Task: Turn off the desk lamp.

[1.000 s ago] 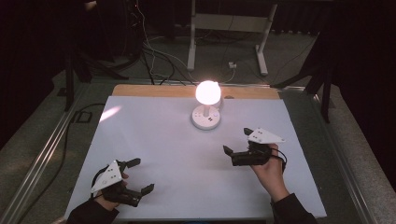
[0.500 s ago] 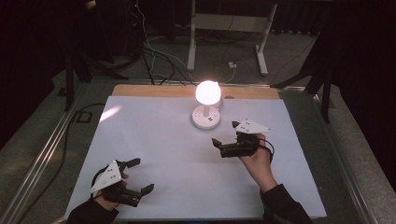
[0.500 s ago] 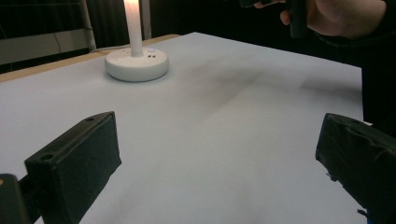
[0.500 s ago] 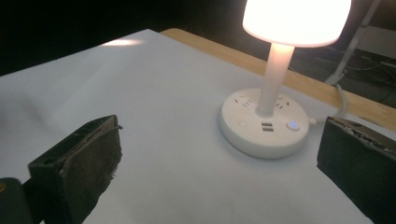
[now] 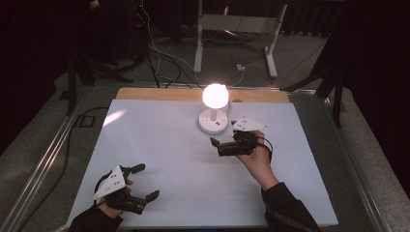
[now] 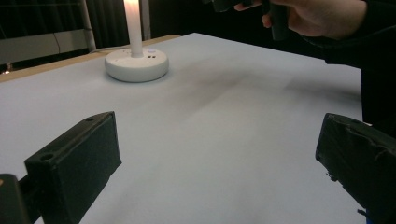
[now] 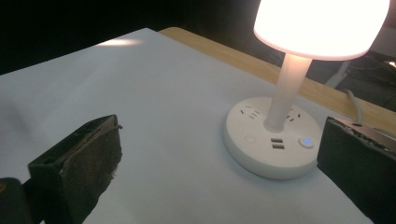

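While the lamp point(image 5: 214, 108) glows at the far middle of the table point(image 5: 159, 145), I have my right hand-held gripper point(image 5: 216, 145) hovering just beside its round white base point(image 7: 273, 140), jaws spread wide and holding nothing. From the right gripper view, the base sits between my two black jaws, nearer the right-hand one, with its sockets, USB ports and a small blue-lit button point(image 7: 306, 141) facing me; the slim stem rises to the bright shade point(image 7: 322, 25). My left hand-held gripper point(image 5: 140, 182) rests low at the near left corner of the table, well apart from the lamp, jaws likewise released and empty. In the left gripper view, the lamp base point(image 6: 136, 64) stands far across the white surface.
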Motion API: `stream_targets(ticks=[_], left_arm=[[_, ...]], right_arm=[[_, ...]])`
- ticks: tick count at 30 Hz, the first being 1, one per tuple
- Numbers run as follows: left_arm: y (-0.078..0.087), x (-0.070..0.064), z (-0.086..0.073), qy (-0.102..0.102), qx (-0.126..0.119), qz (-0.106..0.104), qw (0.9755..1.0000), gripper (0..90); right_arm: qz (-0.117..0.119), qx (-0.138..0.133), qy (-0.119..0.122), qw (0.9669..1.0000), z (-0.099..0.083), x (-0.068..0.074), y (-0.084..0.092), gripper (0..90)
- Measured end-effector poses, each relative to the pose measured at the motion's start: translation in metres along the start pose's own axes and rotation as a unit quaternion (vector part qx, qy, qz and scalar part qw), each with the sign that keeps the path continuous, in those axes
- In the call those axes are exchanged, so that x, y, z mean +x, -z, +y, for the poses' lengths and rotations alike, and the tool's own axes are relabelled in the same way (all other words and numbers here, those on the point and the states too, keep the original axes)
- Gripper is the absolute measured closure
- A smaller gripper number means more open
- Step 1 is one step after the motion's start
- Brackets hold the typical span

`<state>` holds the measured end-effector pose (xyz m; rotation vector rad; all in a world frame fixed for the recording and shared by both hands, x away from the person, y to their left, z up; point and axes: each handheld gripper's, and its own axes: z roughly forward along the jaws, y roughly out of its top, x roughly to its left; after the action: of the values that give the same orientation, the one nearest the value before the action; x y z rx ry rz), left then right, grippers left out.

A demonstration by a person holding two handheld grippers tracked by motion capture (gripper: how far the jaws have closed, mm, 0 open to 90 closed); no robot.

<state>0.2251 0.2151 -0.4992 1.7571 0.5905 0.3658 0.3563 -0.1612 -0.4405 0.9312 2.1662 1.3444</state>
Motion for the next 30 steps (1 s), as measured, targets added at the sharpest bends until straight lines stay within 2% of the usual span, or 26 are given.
stream_targets(ticks=[8, 10, 13, 14, 23, 24, 25, 26, 29, 30], left_arm=[[0.000, 0.000, 0.000, -0.001, -0.001, 0.000, 1.0000, 0.5], [0.000, 0.000, 0.000, 0.000, -0.001, 0.000, 1.0000, 0.5], [0.001, 0.000, 0.000, 0.000, -0.001, 0.000, 1.0000, 0.5], [0.001, 0.000, 0.000, 0.000, -0.002, 0.000, 1.0000, 0.5], [0.001, 0.001, 0.000, 0.001, -0.004, 0.000, 1.0000, 0.5], [0.001, 0.001, 0.000, 0.001, -0.004, 0.000, 1.0000, 0.5], [0.001, 0.001, 0.000, 0.001, -0.004, 0.000, 1.0000, 0.5], [0.001, 0.001, 0.000, 0.001, -0.004, 0.000, 1.0000, 0.5], [0.001, 0.001, 0.000, 0.001, -0.004, 0.001, 1.0000, 0.5], [0.001, 0.001, 0.000, 0.001, -0.004, 0.000, 1.0000, 0.5]], right_arm=[[-0.001, -0.001, 0.001, 1.0000, 0.003, 0.001, -0.013, 0.1], [-0.004, 0.000, 0.002, 1.0000, 0.005, 0.001, -0.019, 5.3], [-0.003, 0.003, -0.003, 1.0000, 0.006, 0.001, -0.022, 6.7], [-0.007, 0.018, -0.009, 0.9998, 0.008, 0.000, -0.026, 17.4], [-0.027, 0.031, -0.013, 0.9991, 0.009, -0.004, -0.039, 32.1], [-0.034, 0.034, -0.014, 0.9988, 0.009, -0.006, -0.042, 39.7], [-0.034, 0.034, -0.014, 0.9988, 0.009, -0.006, -0.042, 39.7], [-0.040, 0.037, -0.004, 0.9985, 0.008, -0.009, -0.046, 44.8], [-0.046, 0.040, 0.002, 0.9981, 0.007, -0.012, -0.049, 49.9], [-0.048, 0.043, 0.002, 0.9979, 0.006, -0.015, -0.052, 57.5]])
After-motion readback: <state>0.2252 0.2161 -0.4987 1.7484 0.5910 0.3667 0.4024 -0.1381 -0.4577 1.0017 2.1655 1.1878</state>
